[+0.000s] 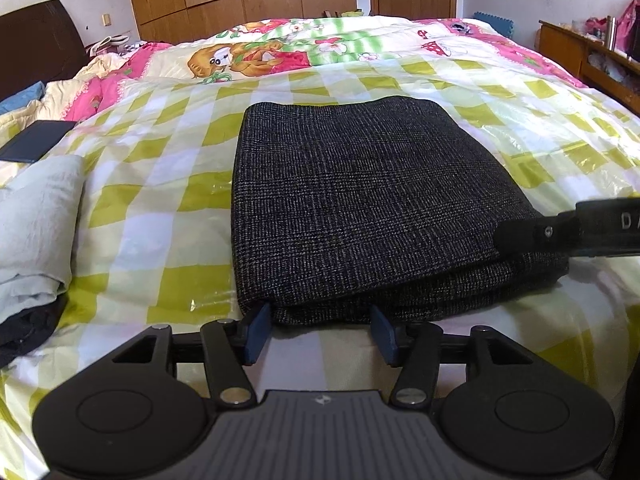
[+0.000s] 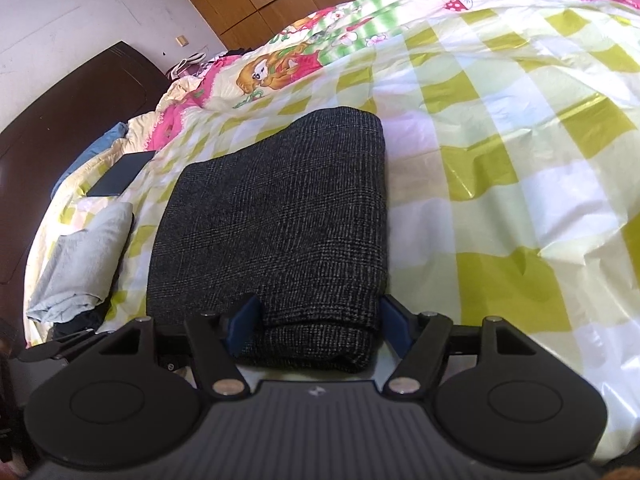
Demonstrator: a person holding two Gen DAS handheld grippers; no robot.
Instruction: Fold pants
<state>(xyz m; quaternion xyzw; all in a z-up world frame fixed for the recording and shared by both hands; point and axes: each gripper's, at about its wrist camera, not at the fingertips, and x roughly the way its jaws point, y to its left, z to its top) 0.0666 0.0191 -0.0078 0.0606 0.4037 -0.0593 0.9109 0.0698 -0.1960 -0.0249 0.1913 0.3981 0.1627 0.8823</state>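
The dark grey checked pants (image 1: pixel 372 208) lie folded into a thick rectangle on the green-and-white checked bed cover; they also show in the right wrist view (image 2: pixel 276 232). My left gripper (image 1: pixel 320 330) is open at the near edge of the pants, its blue pads (image 1: pixel 256 334) wide apart, tips touching the fold's edge. My right gripper (image 2: pixel 320 326) is open with its jaws on either side of the near right corner of the pants. One right finger (image 1: pixel 560 232) shows in the left wrist view, lying over the pants' right corner.
A folded light grey garment (image 1: pixel 36 224) on dark cloth lies left of the pants. A dark flat rectangle (image 1: pixel 36 140) lies further back on the left. A cartoon quilt (image 1: pixel 280 52) covers the far bed. Headboard left, wooden cabinet (image 1: pixel 588 52) right.
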